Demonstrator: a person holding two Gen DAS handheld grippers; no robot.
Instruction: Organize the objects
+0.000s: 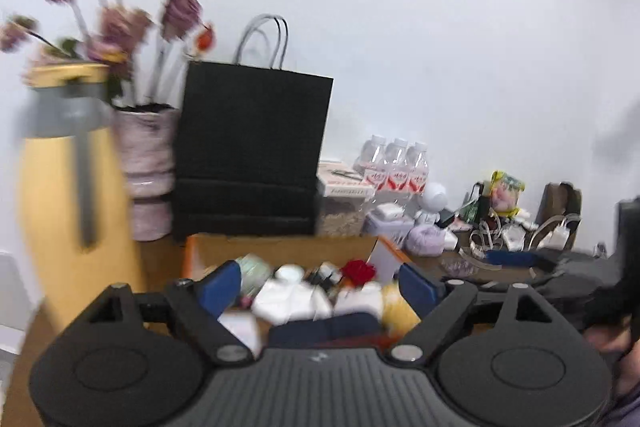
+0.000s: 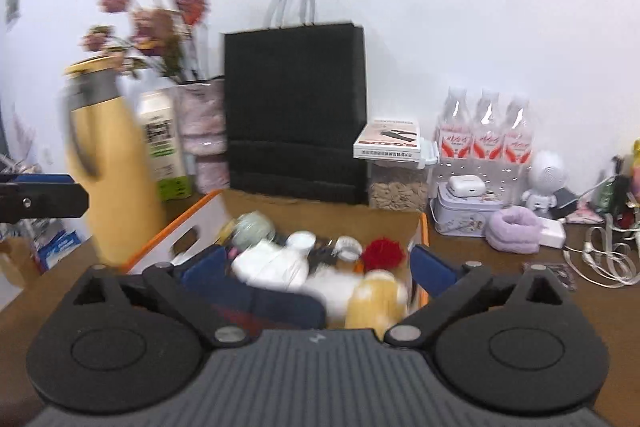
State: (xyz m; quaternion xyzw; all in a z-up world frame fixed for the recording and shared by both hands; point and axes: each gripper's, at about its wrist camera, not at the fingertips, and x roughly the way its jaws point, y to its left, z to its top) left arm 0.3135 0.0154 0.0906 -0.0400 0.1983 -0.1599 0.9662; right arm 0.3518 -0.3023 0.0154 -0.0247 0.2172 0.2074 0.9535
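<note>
An open cardboard box with orange-edged flaps (image 1: pixel 280 249) (image 2: pixel 320 211) stands on the brown table, holding several items: white bottles (image 1: pixel 288 297) (image 2: pixel 272 263), a red flower (image 1: pixel 358 269) (image 2: pixel 384 253), a yellow item (image 1: pixel 396 307) (image 2: pixel 374 301), a dark blue pouch (image 1: pixel 324 329) (image 2: pixel 260 307). My left gripper (image 1: pixel 320 283) is open and empty above the box's near side. My right gripper (image 2: pixel 316 271) is open and empty, also over the box. The left gripper's finger (image 2: pixel 40 191) shows at the right wrist view's left edge.
A yellow thermos jug (image 1: pixel 76 195) (image 2: pixel 112 163), a vase of pink flowers (image 1: pixel 148 163) (image 2: pixel 200 123) and a black paper bag (image 1: pixel 252 151) (image 2: pixel 296 111) stand behind the box. Water bottles (image 2: pixel 486 139), a seed jar (image 2: pixel 398 187), a tin (image 2: pixel 464 213), a purple cloth (image 2: pixel 516 229), a white robot toy (image 2: pixel 546 183) and cables (image 2: pixel 604 259) lie right.
</note>
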